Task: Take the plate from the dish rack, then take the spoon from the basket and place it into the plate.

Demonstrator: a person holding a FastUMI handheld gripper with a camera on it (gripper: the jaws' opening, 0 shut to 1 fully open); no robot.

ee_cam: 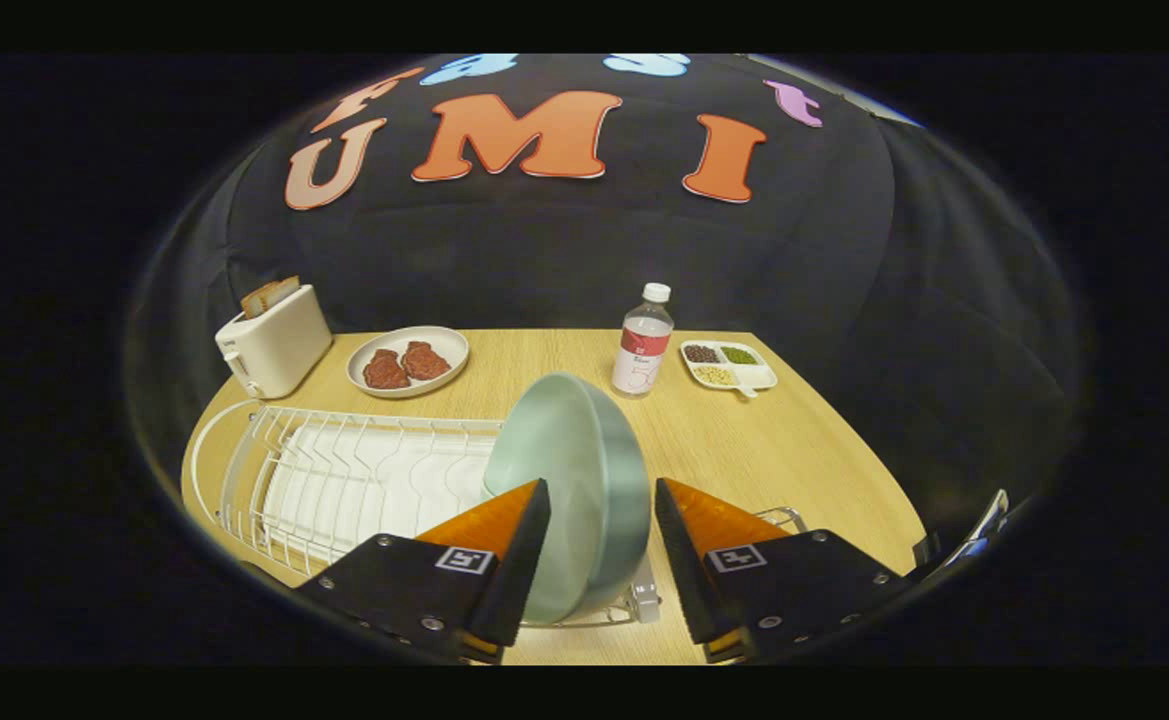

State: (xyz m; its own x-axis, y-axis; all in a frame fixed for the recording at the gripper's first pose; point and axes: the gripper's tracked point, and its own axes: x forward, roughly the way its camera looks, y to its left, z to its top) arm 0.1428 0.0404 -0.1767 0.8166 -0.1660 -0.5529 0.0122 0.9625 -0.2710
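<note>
We see the plate (569,480) standing on edge between our spread fingers (519,560); bare counter (774,450) lies right, bottle (642,345) beyond.

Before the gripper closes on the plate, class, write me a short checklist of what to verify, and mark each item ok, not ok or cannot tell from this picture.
1. Plate stands on edge in the dish rack: ok.
2. Gripper open, one finger on each side of the plate's rim: ok.
3. Fingers already pressing on the plate: not ok; a gap shows beside the right finger, and contact on the left cannot be told.
4. Table beside the rack bare enough to set the plate down: ok.
5. Bottle stands well beyond the plate, clear of a lift: ok.
6. Spoon and basket located for the later step: cannot tell.
</note>
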